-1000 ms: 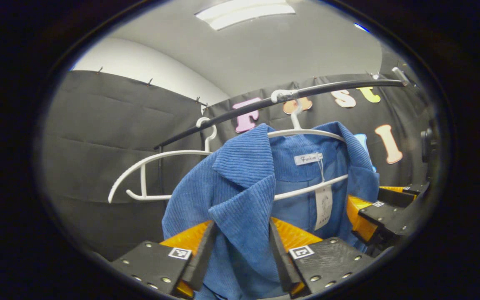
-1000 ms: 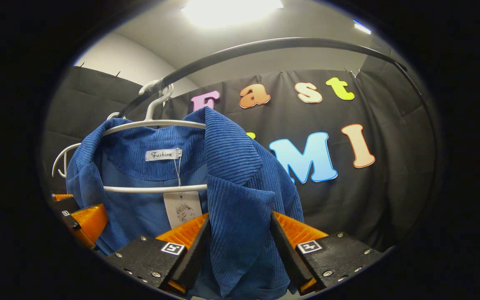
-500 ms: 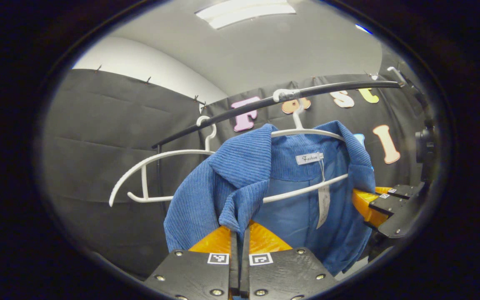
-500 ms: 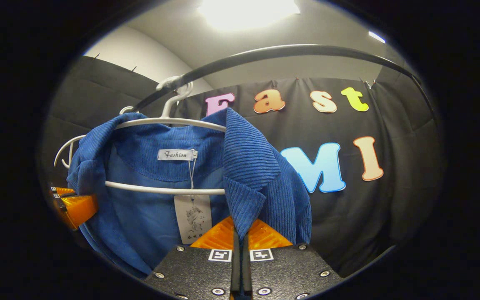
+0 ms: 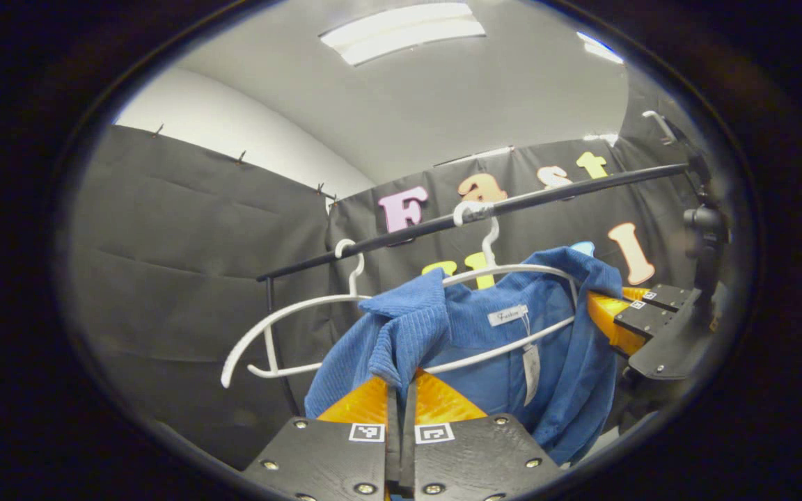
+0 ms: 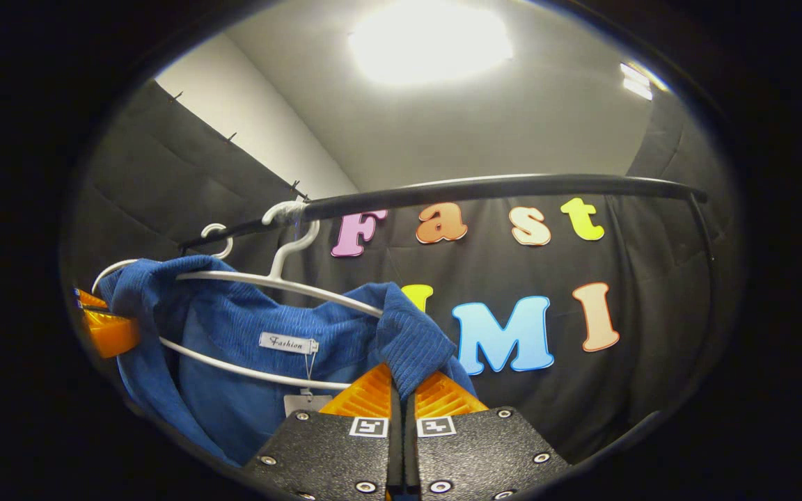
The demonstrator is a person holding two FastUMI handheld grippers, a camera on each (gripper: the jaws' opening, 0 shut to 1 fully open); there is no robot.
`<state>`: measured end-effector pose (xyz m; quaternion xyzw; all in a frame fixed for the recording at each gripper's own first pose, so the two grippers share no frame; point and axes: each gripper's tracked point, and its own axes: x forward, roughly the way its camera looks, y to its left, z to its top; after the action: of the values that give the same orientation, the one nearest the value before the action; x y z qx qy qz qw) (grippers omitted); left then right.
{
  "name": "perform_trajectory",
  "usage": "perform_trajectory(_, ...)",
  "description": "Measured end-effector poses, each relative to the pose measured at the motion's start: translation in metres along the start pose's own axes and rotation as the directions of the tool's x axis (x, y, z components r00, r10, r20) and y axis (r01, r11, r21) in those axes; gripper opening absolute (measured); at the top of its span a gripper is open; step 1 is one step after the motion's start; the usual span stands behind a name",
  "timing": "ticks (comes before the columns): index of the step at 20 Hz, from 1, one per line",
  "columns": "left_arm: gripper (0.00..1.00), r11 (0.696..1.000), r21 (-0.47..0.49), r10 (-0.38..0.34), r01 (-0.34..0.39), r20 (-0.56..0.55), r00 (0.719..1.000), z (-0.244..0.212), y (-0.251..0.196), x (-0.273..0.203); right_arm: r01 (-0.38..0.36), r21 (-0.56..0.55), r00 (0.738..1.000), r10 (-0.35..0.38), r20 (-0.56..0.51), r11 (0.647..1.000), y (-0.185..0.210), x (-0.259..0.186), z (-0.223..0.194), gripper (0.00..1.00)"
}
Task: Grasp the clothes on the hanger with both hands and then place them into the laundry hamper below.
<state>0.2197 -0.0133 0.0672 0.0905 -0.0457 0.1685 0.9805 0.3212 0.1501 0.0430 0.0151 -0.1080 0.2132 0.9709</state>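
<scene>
Both grips are on now — my left gripper [image 5: 399, 379] is clamped on the left lapel of the blue corduroy jacket [image 5: 505, 348], and my right gripper [image 6: 401, 379] is pinched on the other lapel, fingers closed tight with cloth between them in each view. A second ago both sets of fingers stood wide apart around the lapels; half a second ago they had closed; since then I've pulled down and back, so the jacket sits lower in both views and more ceiling shows. The jacket is still on the white hanger [image 6: 262, 282], whose hook is over the black rail [image 6: 484, 188] toward the rail's left end as the right gripper view has it, but the collar has slid — the hanger's top bar is now bare above the cloth near my right grip, where before the collar covered it. Neck label [image 6: 286, 342] and the hang tag [image 5: 530, 362] still dangle inside. An empty white hanger [image 5: 282, 327] hangs further along the rail, beside the jacket, unchanged. In the left gripper view my right gripper [image 5: 613, 323] shows at the jacket's far shoulder. Judgement: grasp step done, peel-off under way; shoulders still need to clear the hanger ends before I lower it. Hamper isn't something I can place from here. Risk: hanger comes off the rail with the jacket.
</scene>
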Motion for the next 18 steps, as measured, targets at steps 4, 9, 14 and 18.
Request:
perform_trajectory(4, 0.01, 1.000, -0.002, 0.015, -0.015, 0.026, 1.000, 0.020, 0.020, -0.001, 0.026, -0.021, 0.999, -0.025, 0.048, 0.999, -0.018, 0.006, 0.019, 0.01)
perform_trajectory(9, 0.00, 0.999, 0.006, 0.037, -0.037, 0.035, 0.999, 0.029, 0.049, 0.002, 0.049, -0.065, 0.995, -0.043, 0.086, 0.997, -0.036, 0.012, 0.032, 0.01)
perform_trajectory(14, 0.01, 0.998, 0.056, 0.024, -0.027, 0.046, 0.999, 0.037, 0.071, 0.009, 0.077, -0.117, 0.991, -0.063, 0.118, 0.990, -0.059, 0.028, 0.041, 0.01)
perform_trajectory(18, 0.00, 0.994, 0.110, 0.023, -0.027, 0.045, 0.999, 0.035, 0.093, 0.019, 0.095, -0.148, 0.990, -0.078, 0.117, 0.984, -0.071, 0.035, 0.031, 0.01)
